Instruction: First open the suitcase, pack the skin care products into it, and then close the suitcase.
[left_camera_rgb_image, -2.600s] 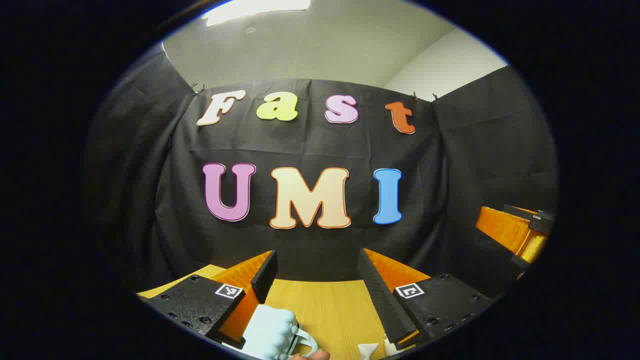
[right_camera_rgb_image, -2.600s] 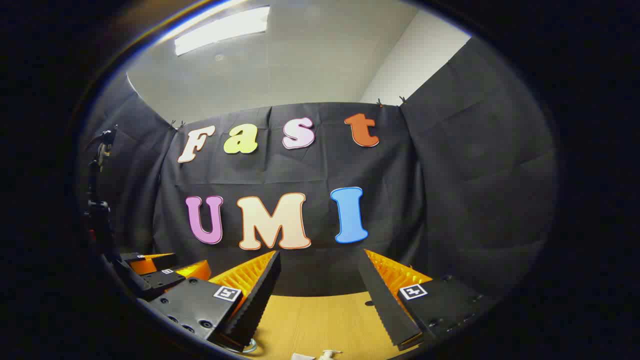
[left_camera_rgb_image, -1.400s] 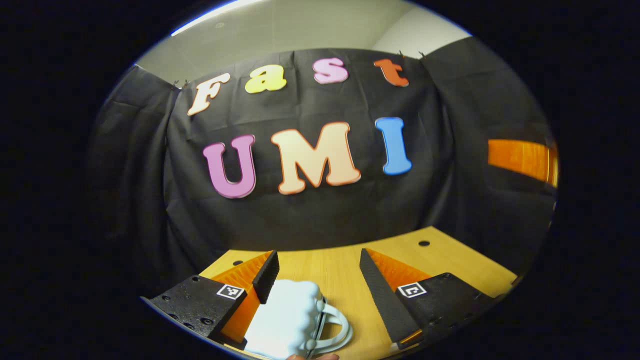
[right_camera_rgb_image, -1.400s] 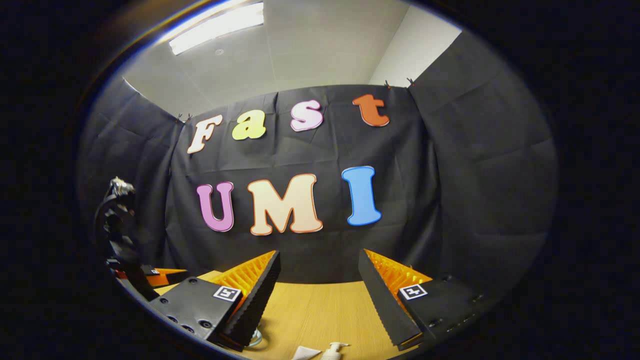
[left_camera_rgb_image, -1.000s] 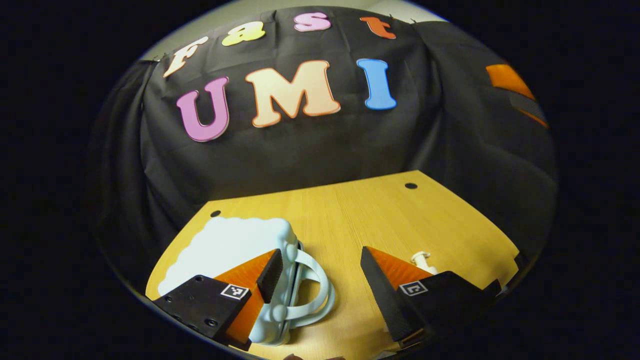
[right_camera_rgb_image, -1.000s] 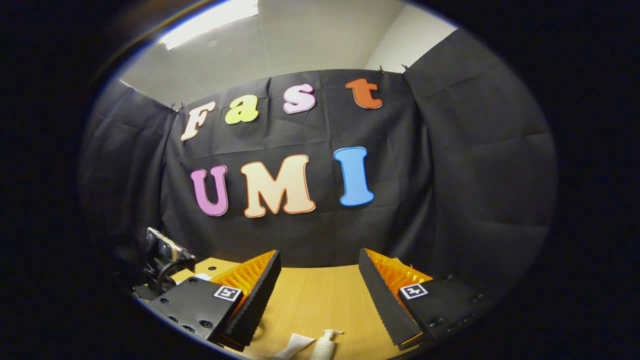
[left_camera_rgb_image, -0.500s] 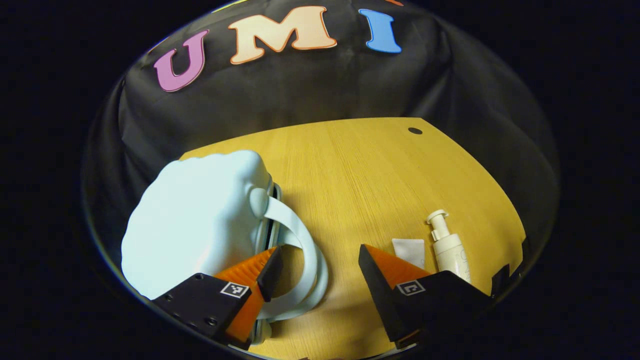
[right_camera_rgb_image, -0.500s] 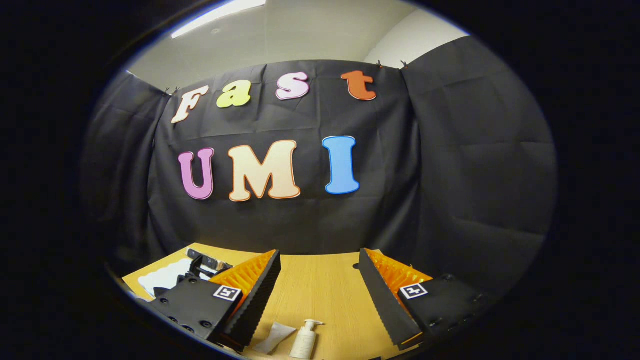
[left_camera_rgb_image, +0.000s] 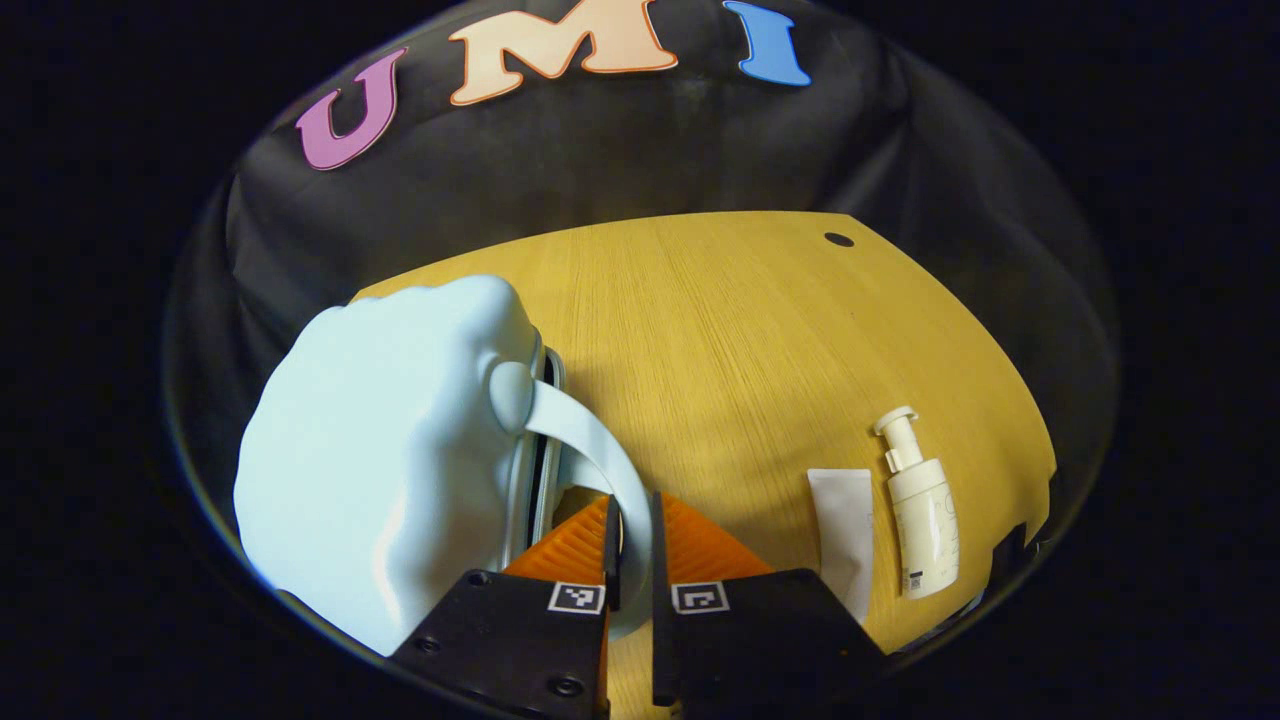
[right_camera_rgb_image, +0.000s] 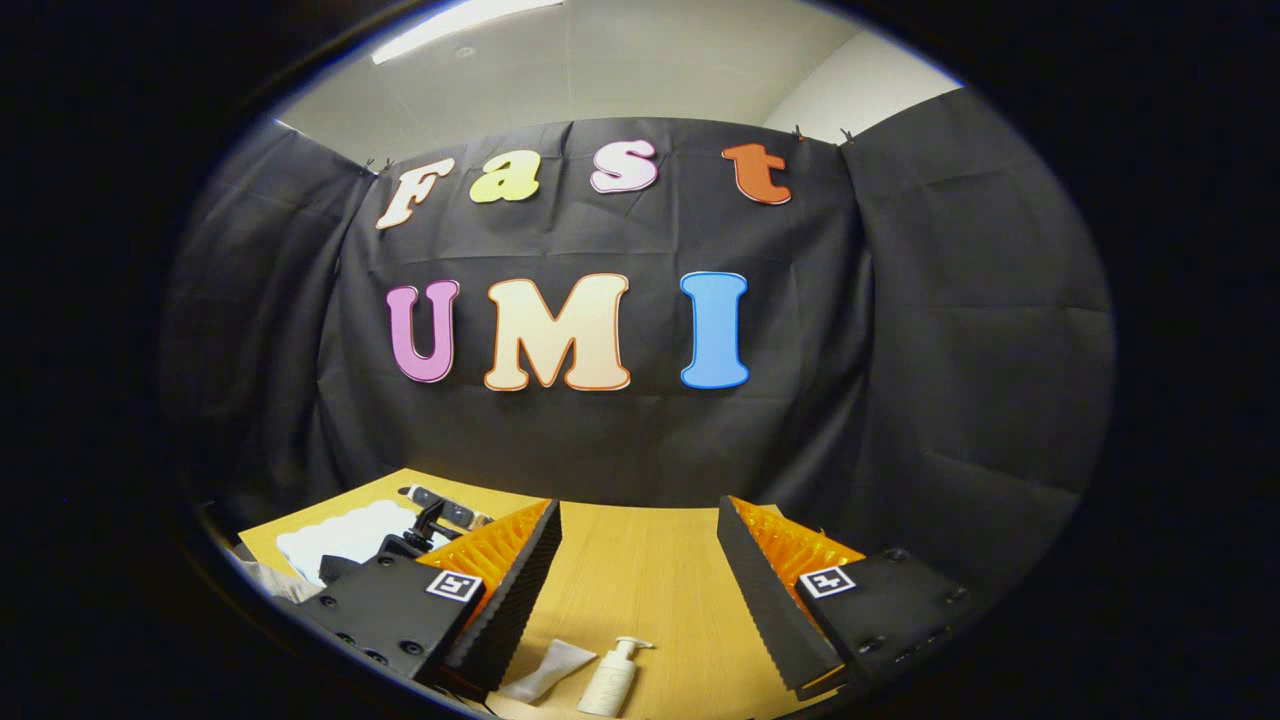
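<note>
A pale blue suitcase (left_camera_rgb_image: 390, 450) lies closed on the wooden table (left_camera_rgb_image: 750, 330) at the left in the left gripper view. Its curved handle (left_camera_rgb_image: 580, 440) arcs toward me, and my left gripper (left_camera_rgb_image: 630, 530) is shut on the handle's near part. A white tube (left_camera_rgb_image: 845, 520) and a white pump bottle (left_camera_rgb_image: 922, 520) lie side by side to the right. In the right gripper view my right gripper (right_camera_rgb_image: 640, 560) hangs open above the table, with the tube (right_camera_rgb_image: 545, 670) and the pump bottle (right_camera_rgb_image: 608, 680) below it. The suitcase (right_camera_rgb_image: 340, 535) sits at the far left.
The black cloth wall stands close behind the table. A small round hole (left_camera_rgb_image: 838, 239) marks the table's far right corner. Bare wood stretches between the suitcase and the two products. The table's right edge runs just past the pump bottle.
The left gripper has tilted down over the table, come in to the suitcase handle and shut on it. The right gripper has tilted down slightly and stays open.
</note>
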